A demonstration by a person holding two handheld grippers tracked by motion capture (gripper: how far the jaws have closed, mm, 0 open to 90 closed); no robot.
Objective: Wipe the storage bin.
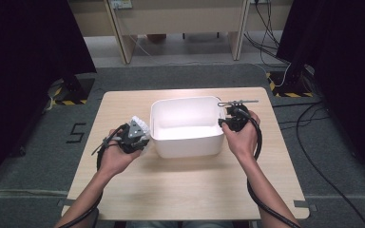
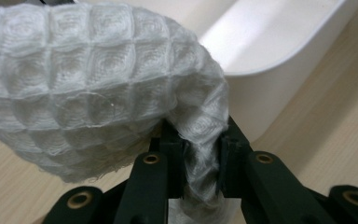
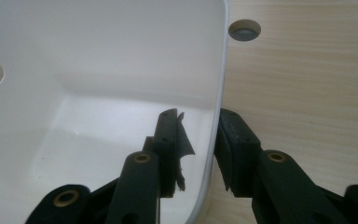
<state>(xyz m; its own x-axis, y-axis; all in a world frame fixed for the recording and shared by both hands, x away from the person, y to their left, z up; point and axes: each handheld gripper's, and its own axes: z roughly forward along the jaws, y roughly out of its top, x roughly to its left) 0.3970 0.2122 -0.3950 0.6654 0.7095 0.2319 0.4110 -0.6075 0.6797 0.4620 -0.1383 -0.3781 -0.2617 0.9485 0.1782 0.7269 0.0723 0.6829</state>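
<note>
A white waffle-weave cloth (image 2: 98,93) hangs bunched from my left gripper (image 2: 200,140), which is shut on a fold of it. In the high view that gripper (image 1: 139,131) holds the cloth (image 1: 140,123) just left of a white plastic basin (image 1: 185,100) in the middle of the table. My right gripper (image 1: 225,123) is at the basin's right wall. Its jaws straddle that wall (image 3: 216,93), one inside the basin and one outside. The inner pad (image 3: 168,135) stands a little off the wall, so the right gripper (image 3: 198,116) is open. The basin's inside looks bare.
The light wooden table (image 1: 185,185) has free room in front of the basin. A round cable hole (image 3: 244,29) lies in the tabletop beyond the basin's corner. Cables trail from both grippers along the forearms. Dark curtains and floor cables surround the table.
</note>
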